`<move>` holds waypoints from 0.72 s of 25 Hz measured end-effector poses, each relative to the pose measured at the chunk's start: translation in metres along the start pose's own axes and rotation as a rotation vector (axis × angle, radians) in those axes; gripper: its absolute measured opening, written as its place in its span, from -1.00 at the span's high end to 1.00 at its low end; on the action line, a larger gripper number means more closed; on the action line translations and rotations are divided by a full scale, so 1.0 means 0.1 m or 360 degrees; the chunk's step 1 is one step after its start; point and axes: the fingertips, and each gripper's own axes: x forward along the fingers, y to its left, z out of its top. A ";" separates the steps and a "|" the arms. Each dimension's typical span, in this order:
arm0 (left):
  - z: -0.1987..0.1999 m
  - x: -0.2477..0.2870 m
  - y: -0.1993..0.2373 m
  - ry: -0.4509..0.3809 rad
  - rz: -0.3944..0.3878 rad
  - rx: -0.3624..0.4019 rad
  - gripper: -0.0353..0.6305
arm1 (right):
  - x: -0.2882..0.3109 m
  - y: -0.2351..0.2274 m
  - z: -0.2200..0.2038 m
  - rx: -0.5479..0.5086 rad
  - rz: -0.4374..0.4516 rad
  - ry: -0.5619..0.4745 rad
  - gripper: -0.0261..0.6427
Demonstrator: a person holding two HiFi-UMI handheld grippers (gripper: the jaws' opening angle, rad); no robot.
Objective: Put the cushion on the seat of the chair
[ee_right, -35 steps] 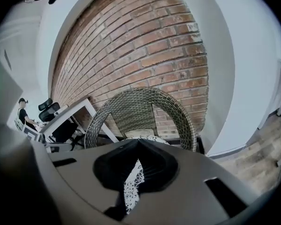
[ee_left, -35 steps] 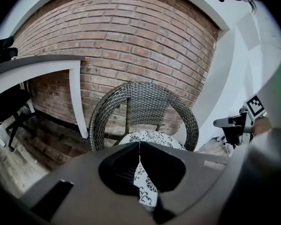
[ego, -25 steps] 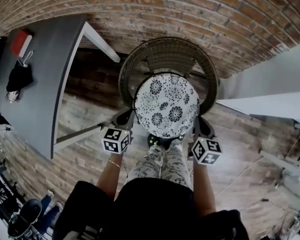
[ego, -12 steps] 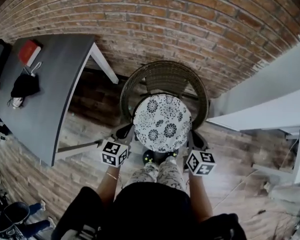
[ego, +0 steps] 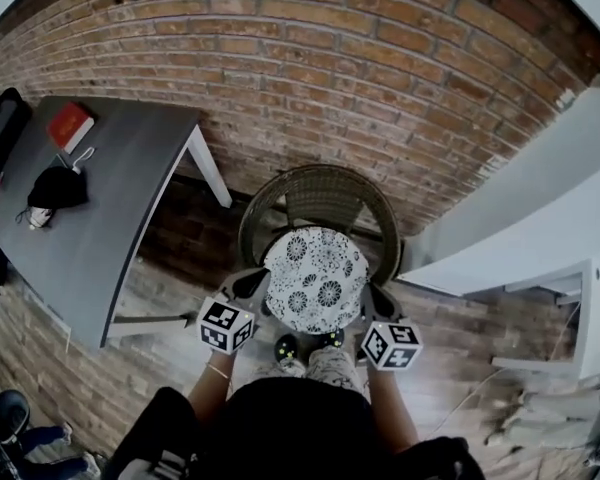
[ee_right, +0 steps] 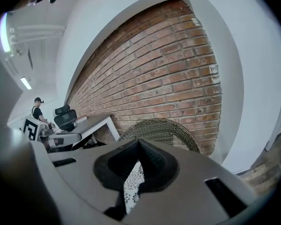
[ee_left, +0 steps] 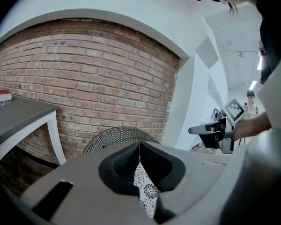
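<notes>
Above the wicker chair [ego: 320, 183], the round patterned cushion [ego: 315, 278] hangs between left gripper [ego: 248, 288] and right gripper [ego: 375, 306], each clamped on its rim, so placing seems in hand: lower it flat onto the seat, then release.
</notes>
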 end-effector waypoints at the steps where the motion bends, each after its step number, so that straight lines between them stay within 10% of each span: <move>1: 0.05 -0.02 -0.01 -0.0020 -0.0004 -0.0002 0.88 | -0.02 0.03 0.04 0.0000 0.0005 -0.0012 0.92; 18: 0.71 -0.24 -0.32 -0.0245 -0.0129 0.0063 0.88 | -0.34 0.27 0.62 -0.0031 0.0050 -0.0228 0.92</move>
